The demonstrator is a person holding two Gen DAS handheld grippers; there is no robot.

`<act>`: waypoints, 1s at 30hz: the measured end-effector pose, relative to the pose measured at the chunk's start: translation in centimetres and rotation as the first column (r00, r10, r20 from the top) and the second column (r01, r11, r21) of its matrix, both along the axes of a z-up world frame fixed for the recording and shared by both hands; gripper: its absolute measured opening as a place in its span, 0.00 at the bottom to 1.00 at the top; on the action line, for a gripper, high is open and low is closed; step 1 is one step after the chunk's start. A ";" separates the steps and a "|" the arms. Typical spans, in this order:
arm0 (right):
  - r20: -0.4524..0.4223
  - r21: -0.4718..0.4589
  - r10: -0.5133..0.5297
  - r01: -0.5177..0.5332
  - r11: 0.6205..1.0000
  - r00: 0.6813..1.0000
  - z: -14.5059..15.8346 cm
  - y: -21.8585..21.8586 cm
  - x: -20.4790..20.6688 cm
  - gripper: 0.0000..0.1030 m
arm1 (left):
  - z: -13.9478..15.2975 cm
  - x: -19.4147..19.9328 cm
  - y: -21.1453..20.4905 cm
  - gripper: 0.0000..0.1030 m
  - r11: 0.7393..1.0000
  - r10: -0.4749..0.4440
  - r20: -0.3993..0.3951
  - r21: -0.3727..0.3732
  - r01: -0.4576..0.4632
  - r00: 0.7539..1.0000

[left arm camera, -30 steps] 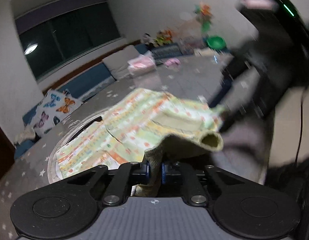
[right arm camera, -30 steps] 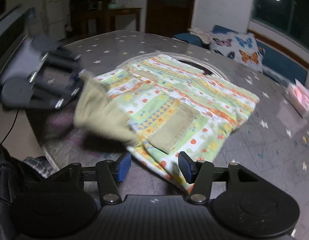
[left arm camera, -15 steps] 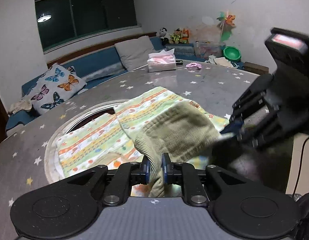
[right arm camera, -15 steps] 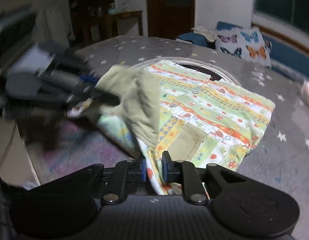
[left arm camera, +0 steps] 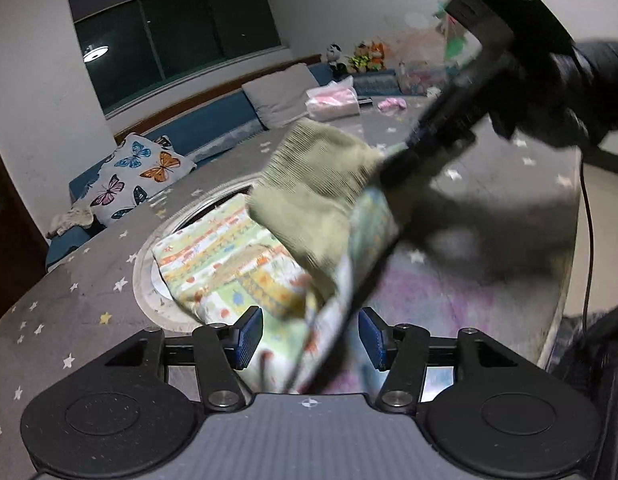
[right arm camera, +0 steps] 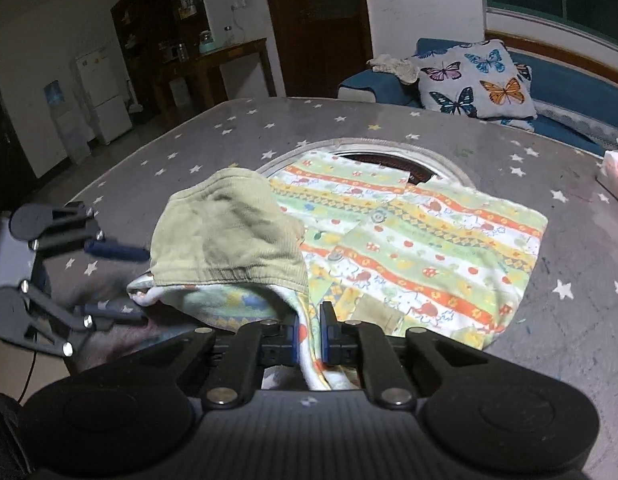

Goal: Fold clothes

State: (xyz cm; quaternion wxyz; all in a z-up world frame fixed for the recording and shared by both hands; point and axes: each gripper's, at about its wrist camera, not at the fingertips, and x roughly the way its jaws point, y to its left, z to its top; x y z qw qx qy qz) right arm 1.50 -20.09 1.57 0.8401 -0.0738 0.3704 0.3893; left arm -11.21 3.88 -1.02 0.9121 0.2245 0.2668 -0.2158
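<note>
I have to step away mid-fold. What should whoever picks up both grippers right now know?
Left gripper: jaws opening, pads off the cloth, which still hangs between them.
Right gripper: shut on the patterned garment's near edge.
The garment lies on the starred table, over its round inset; the olive ribbed cuff is lifted and folded inward.
Done: body roughly squared.
Left: lay the held part flat across the body, release, smooth.

No text, label, brand, number or sign is legible anywhere in either view.
</note>
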 end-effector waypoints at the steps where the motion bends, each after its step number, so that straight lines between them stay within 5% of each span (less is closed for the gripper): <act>1: 0.002 0.002 -0.004 0.004 1.000 1.000 0.1 0.0 0.1 0.08 | -0.3 -0.1 -0.3 0.55 1.000 -0.002 0.015 0.026 0.002 1.000; 5: 0.016 0.009 -0.022 0.022 1.000 1.000 0.3 -0.1 -0.1 0.08 | -1.6 0.5 -0.4 0.52 0.994 0.012 0.050 0.105 -0.017 0.999; 7: 0.021 0.021 -0.037 0.036 0.999 0.999 0.4 -0.3 -0.5 0.07 | -2.1 1.0 -0.2 0.21 0.990 0.029 0.060 0.137 -0.037 0.998; 10: 0.029 0.043 -0.060 0.058 0.997 0.998 0.3 -0.7 -1.0 0.06 | -1.8 1.2 0.6 0.08 0.991 0.040 0.075 0.123 -0.049 0.996; 22: 0.070 0.080 -0.015 0.009 0.997 0.997 3.3 -3.8 -8.4 0.05 | 4.0 -5.1 0.9 0.06 0.998 -0.029 0.055 0.049 0.026 0.998; 30: 0.068 0.079 -0.044 0.038 0.996 0.997 4.7 -3.1 -4.6 0.05 | 5.7 0.7 1.3 0.06 0.999 0.033 0.041 0.021 -0.034 0.999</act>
